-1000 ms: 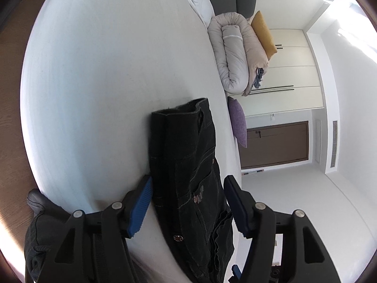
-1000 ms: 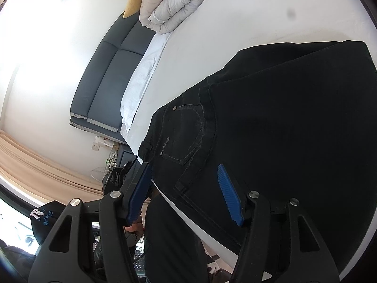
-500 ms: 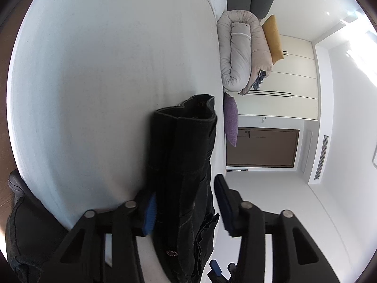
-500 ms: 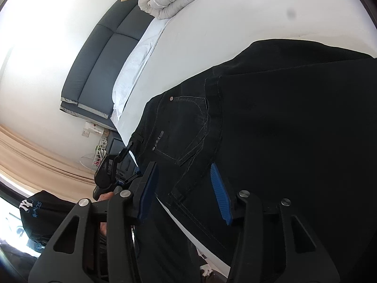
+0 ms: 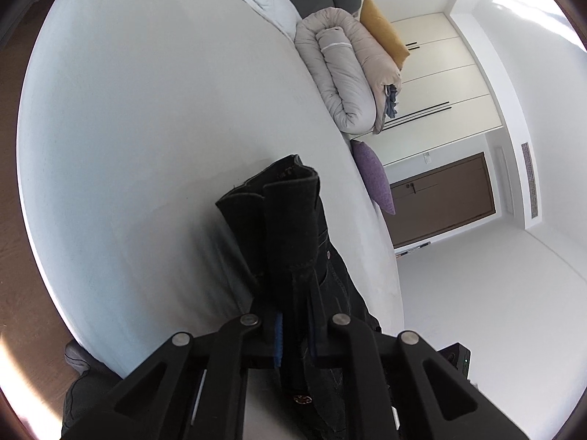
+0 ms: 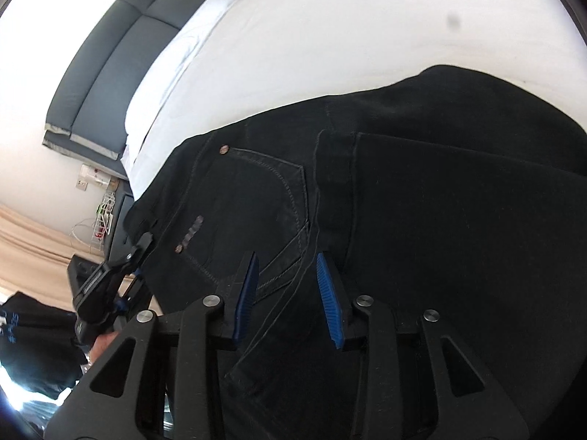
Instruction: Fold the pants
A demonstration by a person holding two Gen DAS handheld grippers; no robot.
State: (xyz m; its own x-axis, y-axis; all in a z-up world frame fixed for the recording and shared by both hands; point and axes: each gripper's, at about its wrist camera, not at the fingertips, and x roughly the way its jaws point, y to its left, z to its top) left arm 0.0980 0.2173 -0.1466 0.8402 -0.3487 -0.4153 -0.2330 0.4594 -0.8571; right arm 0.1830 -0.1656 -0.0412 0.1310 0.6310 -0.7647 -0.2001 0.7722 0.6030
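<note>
1. Bedroom; white bed (image 5: pixel 146 128) carries the black pants (image 6: pixel 422 201), waist end at its near edge.
2. My left gripper (image 5: pixel 297 333) jaws are closing, pinching the waistband.
3. My right gripper (image 6: pixel 290 297) jaws are narrowing over pocket fabric, not yet pressing.
4. I judge folding barely begun.

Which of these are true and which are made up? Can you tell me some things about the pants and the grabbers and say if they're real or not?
1. The pants are black. True.
2. The left gripper has cloth pinched between its fingers. True; its jaws are closing on a bunched edge of the pants.
3. The pants lie on a wooden table. False; they lie on a white bed.
4. The right gripper is squeezed fully shut. False; there is a gap between its blue pads, which are closing over the pants near a pocket seam.
5. The pillow beside the rolled duvet is green. False; a yellow pillow leans there.
</note>
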